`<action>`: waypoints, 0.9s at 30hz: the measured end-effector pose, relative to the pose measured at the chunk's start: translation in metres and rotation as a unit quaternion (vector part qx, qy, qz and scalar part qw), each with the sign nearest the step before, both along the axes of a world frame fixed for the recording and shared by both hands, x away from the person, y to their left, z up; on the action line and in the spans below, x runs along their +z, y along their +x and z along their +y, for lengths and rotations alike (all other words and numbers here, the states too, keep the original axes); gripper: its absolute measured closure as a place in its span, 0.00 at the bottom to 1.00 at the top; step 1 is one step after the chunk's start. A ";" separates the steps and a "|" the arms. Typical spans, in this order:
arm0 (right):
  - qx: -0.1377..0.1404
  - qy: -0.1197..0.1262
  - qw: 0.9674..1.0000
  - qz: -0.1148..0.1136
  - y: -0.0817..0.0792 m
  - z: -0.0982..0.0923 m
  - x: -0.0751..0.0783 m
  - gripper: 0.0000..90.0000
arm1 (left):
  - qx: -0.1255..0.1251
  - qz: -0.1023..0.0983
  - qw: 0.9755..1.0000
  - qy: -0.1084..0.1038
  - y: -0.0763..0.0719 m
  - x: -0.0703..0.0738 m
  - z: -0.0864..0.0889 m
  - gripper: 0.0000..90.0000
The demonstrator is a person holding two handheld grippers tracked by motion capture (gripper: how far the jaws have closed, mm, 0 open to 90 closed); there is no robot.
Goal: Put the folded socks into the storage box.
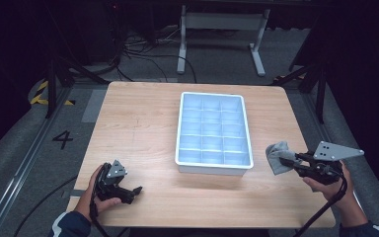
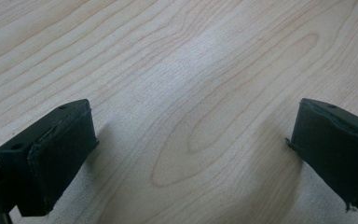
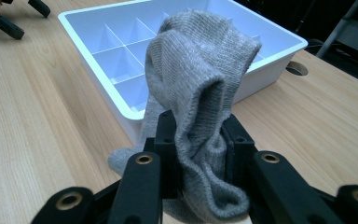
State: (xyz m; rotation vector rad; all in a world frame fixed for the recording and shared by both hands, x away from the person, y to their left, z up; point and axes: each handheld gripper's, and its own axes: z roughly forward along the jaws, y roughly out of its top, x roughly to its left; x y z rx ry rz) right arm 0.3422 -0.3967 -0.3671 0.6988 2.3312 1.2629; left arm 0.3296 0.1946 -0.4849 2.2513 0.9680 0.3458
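The worktop (image 1: 143, 128) carries one big item: the white tray (image 1: 214, 168), a grid of empty compartments, sitting right of centre with its long side running front to back. Off the tray's front right corner, near the worktop's right edge, the right gripper (image 1: 290, 160) has its fingers clenched on a grey sock (image 1: 278, 157), which is bunched up between them, with a tail of it drooping down toward the wood. So the pick-up looks made; the step in hand, I'd say, is carrying the sock over to the tray. Next move calls for clearing the tray's near wall, choosing a compartment, and letting go squarely above it, since the loose tail could catch on the rim or drape over a divider. Nothing else stands between sock and tray. Down at the front left corner the left gripper (image 1: 128, 190) hovers low over bare wood, fingers (image 2: 51, 154) released and spread wide, nothing between them, well apart from the action.
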 end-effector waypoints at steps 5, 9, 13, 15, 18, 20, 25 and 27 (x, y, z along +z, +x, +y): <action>0.000 -0.004 1.000 -0.002 0.004 0.003 0.003 0.81 | 0.000 0.000 1.000 0.000 0.000 0.000 0.000 0.00; 0.000 -0.010 1.000 -0.006 0.008 0.007 0.005 0.81 | 0.000 0.000 1.000 0.000 0.000 0.000 0.000 0.00; 0.002 -0.018 1.000 -0.008 0.012 0.014 0.007 0.81 | 0.000 0.000 1.000 0.000 0.000 0.000 0.000 0.00; 0.002 -0.020 1.000 -0.010 0.014 0.016 0.008 0.81 | 0.000 0.000 1.000 0.001 0.000 0.000 0.000 0.00; 0.004 -0.025 1.000 -0.012 0.016 0.021 0.011 0.81 | -0.001 -0.001 1.000 0.000 0.000 0.000 0.000 0.00; 0.006 -0.029 0.999 -0.014 0.018 0.024 0.013 0.81 | 0.000 0.000 1.000 0.000 0.000 0.000 0.000 0.00; 0.009 -0.039 0.999 -0.014 0.023 0.032 0.016 0.81 | 0.000 0.000 1.000 -0.001 0.000 0.000 0.000 0.00; 0.011 -0.043 0.999 -0.015 0.025 0.035 0.017 0.81 | -0.001 -0.001 1.000 0.001 0.000 0.000 0.000 0.00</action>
